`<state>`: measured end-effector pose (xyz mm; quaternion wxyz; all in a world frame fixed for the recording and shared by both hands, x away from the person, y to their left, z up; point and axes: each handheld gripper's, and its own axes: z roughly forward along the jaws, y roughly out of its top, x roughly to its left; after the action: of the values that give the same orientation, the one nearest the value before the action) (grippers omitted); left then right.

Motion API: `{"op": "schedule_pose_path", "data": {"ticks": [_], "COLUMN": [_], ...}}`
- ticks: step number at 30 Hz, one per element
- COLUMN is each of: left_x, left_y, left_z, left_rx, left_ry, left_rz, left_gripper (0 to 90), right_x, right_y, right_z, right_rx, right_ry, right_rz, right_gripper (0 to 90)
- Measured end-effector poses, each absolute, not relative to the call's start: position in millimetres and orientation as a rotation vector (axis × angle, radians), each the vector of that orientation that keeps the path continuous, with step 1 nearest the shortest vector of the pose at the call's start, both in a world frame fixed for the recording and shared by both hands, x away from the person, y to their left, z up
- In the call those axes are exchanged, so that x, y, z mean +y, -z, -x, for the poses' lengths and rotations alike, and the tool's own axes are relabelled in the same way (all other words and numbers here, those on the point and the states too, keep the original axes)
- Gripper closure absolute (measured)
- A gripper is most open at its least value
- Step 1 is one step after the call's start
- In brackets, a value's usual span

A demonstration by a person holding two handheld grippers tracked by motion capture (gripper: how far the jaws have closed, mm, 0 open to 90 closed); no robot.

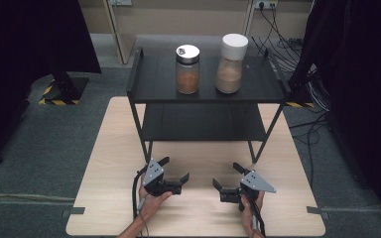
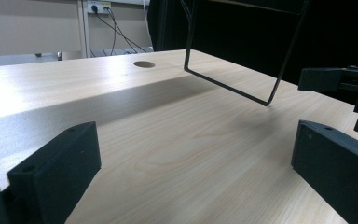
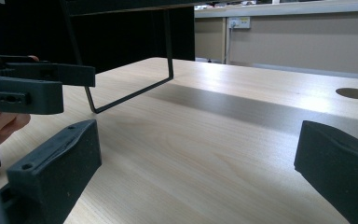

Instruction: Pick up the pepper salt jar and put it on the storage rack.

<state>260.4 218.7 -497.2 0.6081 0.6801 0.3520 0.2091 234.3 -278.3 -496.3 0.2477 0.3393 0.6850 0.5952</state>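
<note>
Wooden surface [image 1: 119,148] bare near both grippers, left [image 1: 172,176] and right [image 1: 226,179], jaws spread, empty; two jars [image 1: 187,69] on shelf [image 1: 149,84] untouched, nothing begun.

A lab or test room rather than a home: a bare wooden table [image 1: 109,163] stands on grey carpet [image 1: 44,148], black curtains [image 1: 25,44] hang at left and right, loose cables [image 1: 287,39] run to wall sockets [image 1: 265,5] at the far right (hazard-striped tape [image 1: 49,96] marks the floor at left).
</note>
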Motion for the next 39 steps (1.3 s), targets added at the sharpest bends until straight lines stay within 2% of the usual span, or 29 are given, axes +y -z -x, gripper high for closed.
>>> {"op": "schedule_pose_path", "data": {"ticks": [39], "left_x": [218.7], "left_y": [497.4], "left_z": [-260.6], "left_rx": [0.814], "left_ry": [-0.476], "left_rz": [-1.575], "left_gripper": [0.7], "right_x": [-280.0], "right_y": [495.7], "right_z": [-234.2], "right_rx": [1.866], "right_ry": [-1.614], "right_rz": [-0.929], "right_gripper": [0.8]}}
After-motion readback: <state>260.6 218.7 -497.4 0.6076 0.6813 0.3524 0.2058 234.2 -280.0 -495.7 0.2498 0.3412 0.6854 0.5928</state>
